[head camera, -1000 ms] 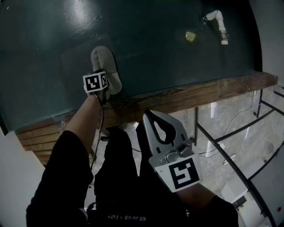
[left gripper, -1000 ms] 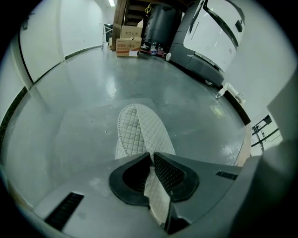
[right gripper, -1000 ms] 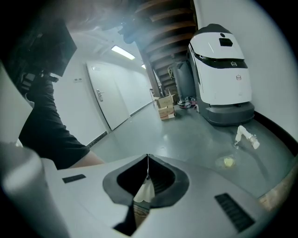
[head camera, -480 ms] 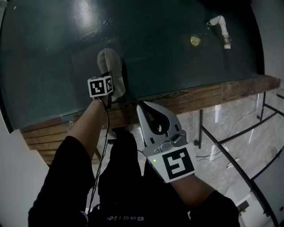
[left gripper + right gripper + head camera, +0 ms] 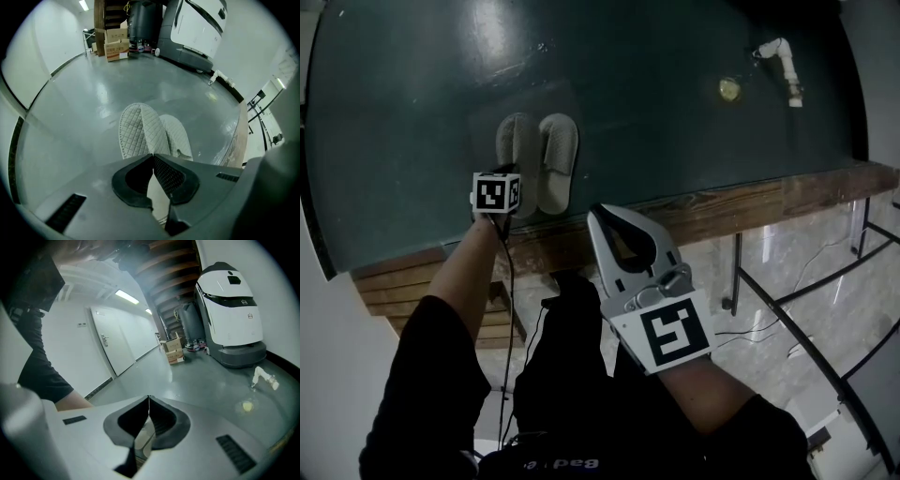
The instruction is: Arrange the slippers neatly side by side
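Observation:
Two pale quilted slippers lie side by side on the dark green floor, toes pointing away: the left slipper and the right slipper. My left gripper is just behind the left slipper's heel, its marker cube covering that heel in the head view. Its jaws are shut tip to tip with nothing between them. My right gripper hangs over the wooden edge, right of the slippers and apart from them, shut and empty.
A wooden edge bounds the green floor on my side. A white pipe piece and a yellow spot lie at the far right. A white machine and cardboard boxes stand further off. Black metal bars run below right.
Earlier only one slipper showed by the left gripper. Now both lie side by side, and the left gripper has drawn back to the heel end. The right gripper stayed near the wooden edge.

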A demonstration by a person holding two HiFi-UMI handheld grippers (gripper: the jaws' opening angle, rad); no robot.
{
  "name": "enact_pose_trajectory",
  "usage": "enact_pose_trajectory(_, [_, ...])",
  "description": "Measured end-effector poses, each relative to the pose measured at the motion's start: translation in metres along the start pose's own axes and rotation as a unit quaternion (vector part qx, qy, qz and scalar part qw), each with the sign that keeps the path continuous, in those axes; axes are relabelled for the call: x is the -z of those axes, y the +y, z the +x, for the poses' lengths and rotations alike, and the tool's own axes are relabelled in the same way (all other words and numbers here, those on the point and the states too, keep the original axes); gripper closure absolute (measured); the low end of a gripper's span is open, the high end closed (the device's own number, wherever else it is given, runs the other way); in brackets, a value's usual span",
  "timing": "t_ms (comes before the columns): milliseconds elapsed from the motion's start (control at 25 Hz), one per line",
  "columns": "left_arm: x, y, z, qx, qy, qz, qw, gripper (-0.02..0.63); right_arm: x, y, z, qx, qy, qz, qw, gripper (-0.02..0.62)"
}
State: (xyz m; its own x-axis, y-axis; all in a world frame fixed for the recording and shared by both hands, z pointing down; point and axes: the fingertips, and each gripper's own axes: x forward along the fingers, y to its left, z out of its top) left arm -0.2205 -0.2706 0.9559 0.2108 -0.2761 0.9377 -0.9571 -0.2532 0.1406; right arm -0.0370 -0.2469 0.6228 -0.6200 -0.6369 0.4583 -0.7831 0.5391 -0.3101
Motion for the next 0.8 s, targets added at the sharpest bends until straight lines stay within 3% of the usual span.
enact_pose_trajectory(480, [0.008, 0.023, 0.033, 0.004, 0.012, -0.008, 0.9999, 0.592, 0.042, -0.001, 0.012, 0.025, 0.027, 0.012, 0.999, 0.595])
enact_pose_trajectory(800, [0.012, 0.03, 0.033, -0.009, 0.018, -0.016, 0.9997, 0.588, 0.036, 0.001, 0.011, 0.028, 0.022, 0.004, 0.999, 0.595])
